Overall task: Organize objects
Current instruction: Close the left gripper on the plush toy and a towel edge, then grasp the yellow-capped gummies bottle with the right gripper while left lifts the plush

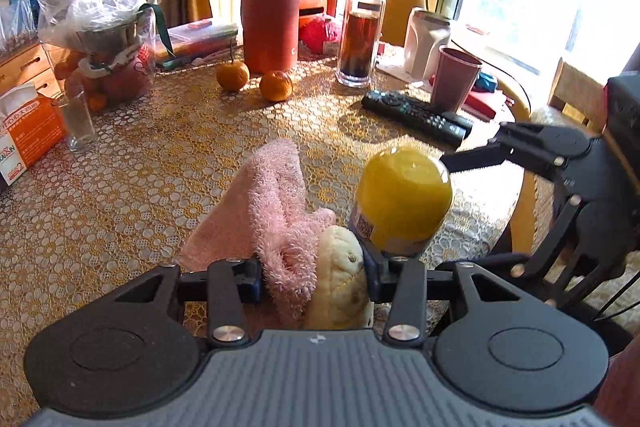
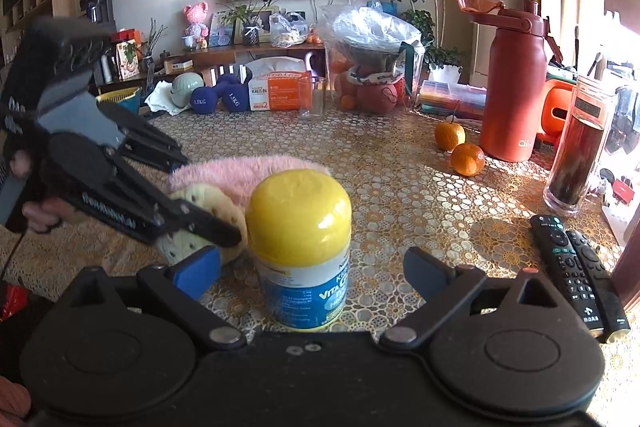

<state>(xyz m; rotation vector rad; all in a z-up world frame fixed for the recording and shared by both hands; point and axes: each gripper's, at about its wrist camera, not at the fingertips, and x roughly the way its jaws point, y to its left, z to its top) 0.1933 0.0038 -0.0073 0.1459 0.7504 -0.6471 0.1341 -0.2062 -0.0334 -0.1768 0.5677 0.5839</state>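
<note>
A: Yellow-capped and upright, the white vitamin bottle with a blue label (image 2: 299, 251) stands on the round table under its gold lace-patterned cloth (image 2: 400, 187), near the front edge. We see our right gripper (image 2: 312, 269) spread wide on either side of it, blue-padded fingers (image 2: 198, 273) clear of the bottle and grasping nothing.

B: And our left gripper (image 1: 314, 277)?

A: Clenched on the fluffy pink plush toy with a cream-coloured face (image 1: 288, 227). In the left wrist view the pink fur and the cream part fill the gap between the two fingers. The toy lies on the cloth just beside the bottle, on its left as the right wrist camera sees it.

B: We cannot tell whether toy and bottle touch.

A: Agreed. Farther back, two oranges (image 2: 458, 147) sit close together in front of a tall terracotta-red insulated flask with its lid flipped open (image 2: 514, 87). A clear glass tumbler of dark tea (image 2: 576, 155) stands to the right, and two black remote controls (image 2: 576, 271) lie side by side near the table's right edge.

B: At the far side?

A: An empty drinking glass (image 2: 312, 97), an orange-and-white tissue box (image 2: 274, 89) and a clear container of fruit topped with a crumpled plastic bag (image 2: 372, 67).
</note>
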